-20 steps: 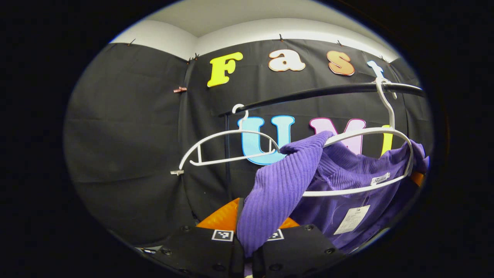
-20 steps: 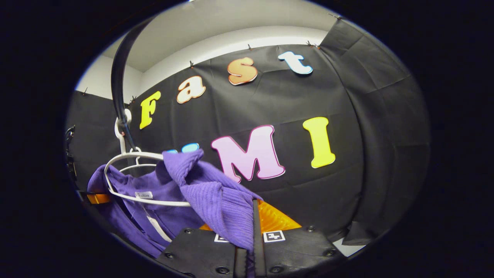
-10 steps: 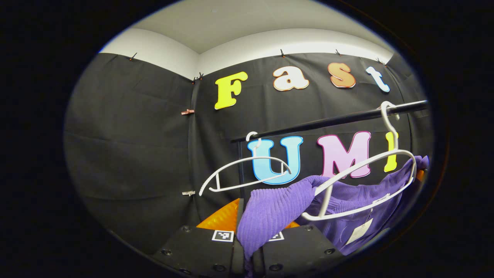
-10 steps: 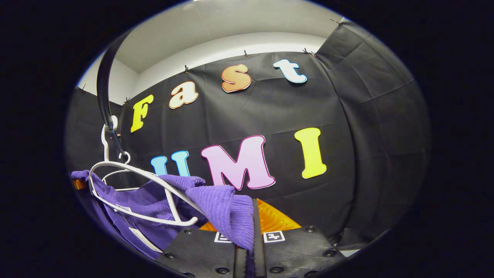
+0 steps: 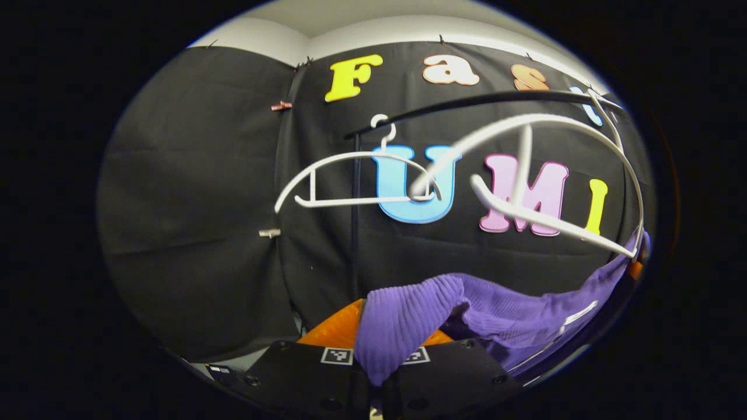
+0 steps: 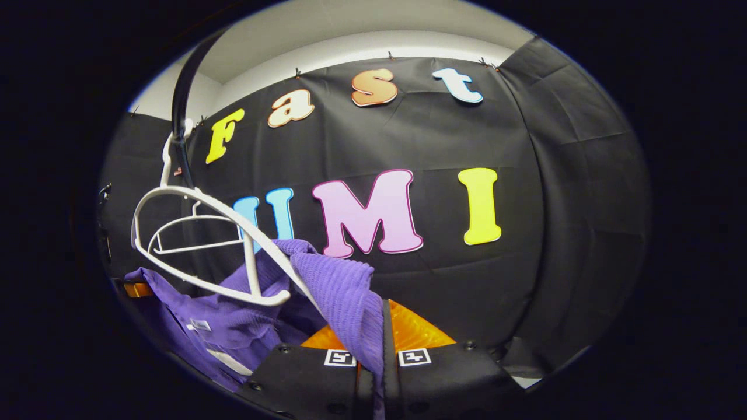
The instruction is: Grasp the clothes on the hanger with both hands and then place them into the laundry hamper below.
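1. In the left gripper view, the left gripper (image 5: 376,379) has its two fingers pressed together on a fold of the purple ribbed knit garment (image 5: 408,321), with no gap showing between them beyond the pinched cloth.
2. From that pinch the purple ribbed knit garment runs rightward in a sagging band toward the right edge of the left gripper view, where its far end rises beside the lower tip of a hanger.
3. Above the garment in the left gripper view, a white plastic clothes hanger (image 5: 543,169) hangs tilted, and it looks blurred. Its hook is on the black horizontal clothes rail (image 5: 467,104).
4. A second white plastic hanger (image 5: 356,181), bare, hangs from the same rail farther left, level and sharp.
5. In the right gripper view, the right gripper (image 6: 378,379) likewise has its fingers closed tight on a fold of the garment (image 6: 344,291), which drapes over the left finger.
6. There the garment spreads left and downward, with a white label on its lower part.
7. The tilted hanger (image 6: 233,245) sits just above and against the cloth; whether it is inside the garment cannot be told.
8. Behind it hangs the bare hanger (image 6: 181,236), and the rail (image 6: 181,105) curves upward at the left.
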Motion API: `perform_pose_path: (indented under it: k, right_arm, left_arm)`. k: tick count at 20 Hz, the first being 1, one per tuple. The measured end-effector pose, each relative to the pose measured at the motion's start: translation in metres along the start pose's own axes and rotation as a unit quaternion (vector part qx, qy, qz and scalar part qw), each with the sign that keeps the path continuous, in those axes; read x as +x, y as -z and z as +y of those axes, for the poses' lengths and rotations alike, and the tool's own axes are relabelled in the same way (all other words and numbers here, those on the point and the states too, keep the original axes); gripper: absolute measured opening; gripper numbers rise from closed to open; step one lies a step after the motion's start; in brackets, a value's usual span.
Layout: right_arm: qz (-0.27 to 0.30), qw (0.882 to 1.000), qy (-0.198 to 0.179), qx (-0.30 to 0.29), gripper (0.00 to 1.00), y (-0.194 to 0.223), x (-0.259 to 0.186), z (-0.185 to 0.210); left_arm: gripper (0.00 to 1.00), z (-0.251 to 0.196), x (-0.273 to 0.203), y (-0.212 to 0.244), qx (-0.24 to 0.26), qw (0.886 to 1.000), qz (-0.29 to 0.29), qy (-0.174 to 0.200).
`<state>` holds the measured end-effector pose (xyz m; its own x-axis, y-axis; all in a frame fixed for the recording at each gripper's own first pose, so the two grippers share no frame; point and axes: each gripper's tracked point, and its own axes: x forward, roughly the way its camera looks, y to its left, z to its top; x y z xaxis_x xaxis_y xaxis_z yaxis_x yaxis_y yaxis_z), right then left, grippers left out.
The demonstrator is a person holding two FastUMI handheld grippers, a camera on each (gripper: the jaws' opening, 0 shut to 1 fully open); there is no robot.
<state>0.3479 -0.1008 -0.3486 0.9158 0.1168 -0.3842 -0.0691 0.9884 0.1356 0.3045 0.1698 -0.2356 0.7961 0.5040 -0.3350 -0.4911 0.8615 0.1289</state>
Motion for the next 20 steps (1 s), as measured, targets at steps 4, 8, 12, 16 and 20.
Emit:
perform_pose_path:
  k: [4,8,12,16,20]
  right_arm:
    - [0.037,0.999,-0.001,0.010,0.11,0.029,-0.009,0.004]
    - [0.081,0.996,-0.020,0.014,0.11,0.062,-0.021,0.020]
    - [0.109,0.993,-0.052,0.011,0.12,0.083,-0.038,0.044]
    - [0.139,0.985,-0.105,0.009,0.11,0.104,-0.058,0.086]
    - [0.198,0.967,-0.159,-0.010,0.12,0.139,-0.078,0.123]
  left_arm:
    - [0.11,-0.033,-0.017,0.040,0.017,0.998,0.038,0.036]
    - [0.11,-0.064,-0.031,0.071,0.013,0.994,0.078,0.071]
    - [0.11,-0.093,-0.046,0.087,0.019,0.990,0.097,0.100]
    - [0.11,-0.121,-0.061,0.104,0.019,0.984,0.116,0.132]
    - [0.12,-0.129,-0.069,0.135,0.011,0.977,0.158,0.141]
